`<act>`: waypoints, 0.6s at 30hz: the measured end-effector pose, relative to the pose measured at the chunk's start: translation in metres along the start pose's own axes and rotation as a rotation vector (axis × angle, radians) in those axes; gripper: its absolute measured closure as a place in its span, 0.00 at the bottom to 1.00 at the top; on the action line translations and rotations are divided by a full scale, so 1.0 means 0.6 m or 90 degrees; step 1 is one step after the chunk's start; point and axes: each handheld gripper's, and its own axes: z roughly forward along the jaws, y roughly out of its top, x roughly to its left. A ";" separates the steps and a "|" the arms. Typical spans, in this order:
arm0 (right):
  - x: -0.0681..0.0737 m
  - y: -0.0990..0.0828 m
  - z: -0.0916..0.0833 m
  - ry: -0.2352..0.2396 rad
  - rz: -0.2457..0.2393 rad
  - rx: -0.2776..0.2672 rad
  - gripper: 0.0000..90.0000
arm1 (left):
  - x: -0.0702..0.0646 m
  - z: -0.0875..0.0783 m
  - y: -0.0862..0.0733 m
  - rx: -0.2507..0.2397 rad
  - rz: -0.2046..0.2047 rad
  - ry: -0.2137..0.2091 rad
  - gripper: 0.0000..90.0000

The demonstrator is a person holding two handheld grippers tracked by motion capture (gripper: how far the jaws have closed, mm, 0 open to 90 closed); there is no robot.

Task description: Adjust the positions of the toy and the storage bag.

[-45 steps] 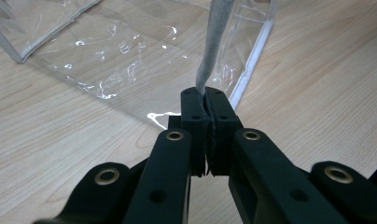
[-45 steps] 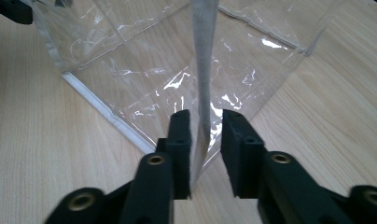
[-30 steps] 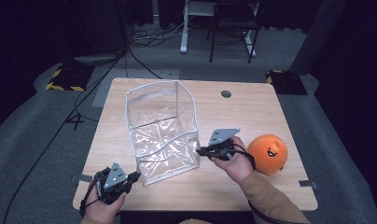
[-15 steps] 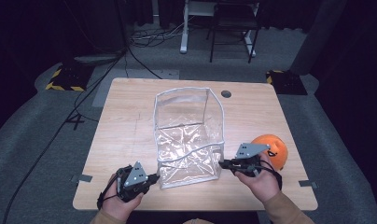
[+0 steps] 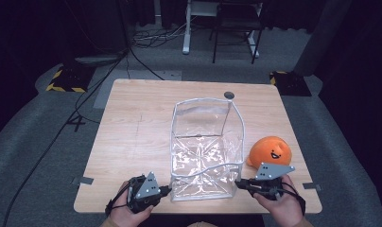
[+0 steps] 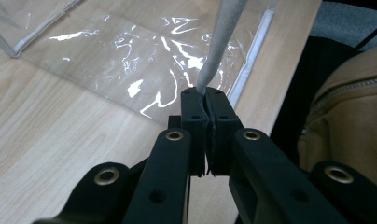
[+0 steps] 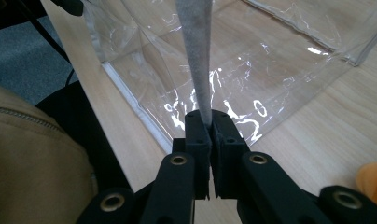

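Observation:
A clear plastic bag (image 5: 205, 142) with a grey rim stands open on the wooden table (image 5: 132, 123), close to its near edge. My left gripper (image 5: 168, 190) is at the bag's near left corner. In the left gripper view, the left gripper (image 6: 205, 95) is shut on the grey rim strip (image 6: 221, 42). My right gripper (image 5: 238, 183) is at the near right corner. The right gripper view shows the right gripper (image 7: 210, 116) shut on the rim strip (image 7: 196, 46) too. An orange plush toy (image 5: 270, 150) with a face lies just right of the bag, behind my right hand.
A round cable hole (image 5: 229, 95) sits near the table's far edge. Beyond the table are a chair (image 5: 236, 23), desk legs and floor cables. A tan jacket (image 6: 345, 107) is close behind the near edge. The table's left half is bare wood.
Both grippers have moved right and toward the near edge, dragging the bag with them. The bag now stands next to the orange toy, which has stayed put.

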 end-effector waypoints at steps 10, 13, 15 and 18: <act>0.029 -0.018 -0.016 0.019 0.008 -0.005 0.96 | -0.040 -0.016 -0.009 0.016 0.017 0.012 0.97; 0.031 -0.020 -0.017 0.020 0.010 -0.003 0.95 | -0.041 -0.017 -0.012 0.009 0.011 0.004 0.97; 0.032 -0.020 -0.018 0.020 0.010 -0.002 0.95 | -0.038 -0.017 -0.014 0.006 0.004 -0.001 0.97; 0.034 -0.017 -0.017 0.024 0.005 0.003 0.95 | -0.035 -0.019 -0.015 0.005 0.000 0.001 0.97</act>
